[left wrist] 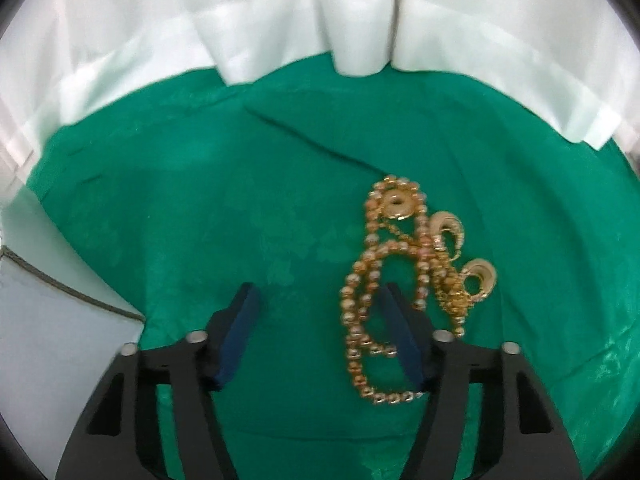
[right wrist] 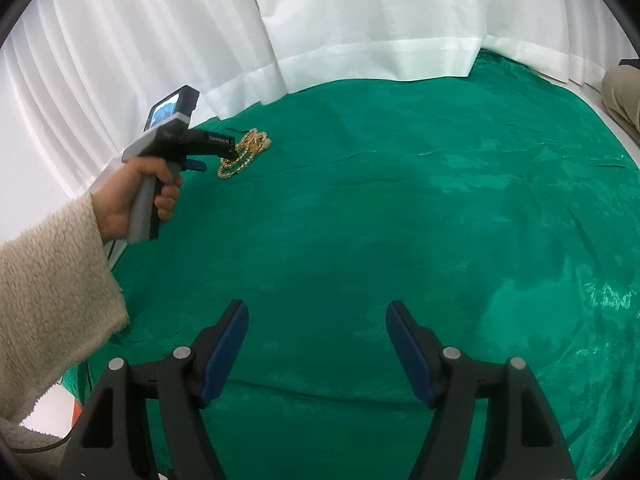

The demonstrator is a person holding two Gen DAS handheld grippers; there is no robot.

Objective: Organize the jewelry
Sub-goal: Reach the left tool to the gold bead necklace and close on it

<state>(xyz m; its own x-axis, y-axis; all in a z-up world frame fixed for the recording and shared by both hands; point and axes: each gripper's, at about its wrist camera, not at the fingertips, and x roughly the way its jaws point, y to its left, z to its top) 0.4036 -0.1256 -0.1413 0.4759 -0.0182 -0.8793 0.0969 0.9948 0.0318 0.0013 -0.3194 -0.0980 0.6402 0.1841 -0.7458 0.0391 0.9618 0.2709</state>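
A gold bead necklace [left wrist: 368, 292] lies in loops on the green cloth [left wrist: 180, 200]. A round gold piece [left wrist: 398, 204] and two crescent gold earrings [left wrist: 450, 232] rest among its far loops. My left gripper [left wrist: 320, 294] stands open just over the near loops. Its right finger [left wrist: 400, 328] sits inside a loop, a few beads lie between the jaws, and the pads press nothing. In the right wrist view a hand [right wrist: 132, 196] holds that left gripper [right wrist: 224, 156] at the necklace [right wrist: 244, 152], far left. My right gripper [right wrist: 317, 308] hangs open over bare cloth.
White curtains [right wrist: 360, 20] hang along the back edge of the green cloth [right wrist: 400, 200]. The cloth's left edge drops to a pale surface [left wrist: 60, 340] with a thin cord. A beige object [right wrist: 624, 96] sits at the far right. A fleecy cream sleeve [right wrist: 48, 272] fills the left side.
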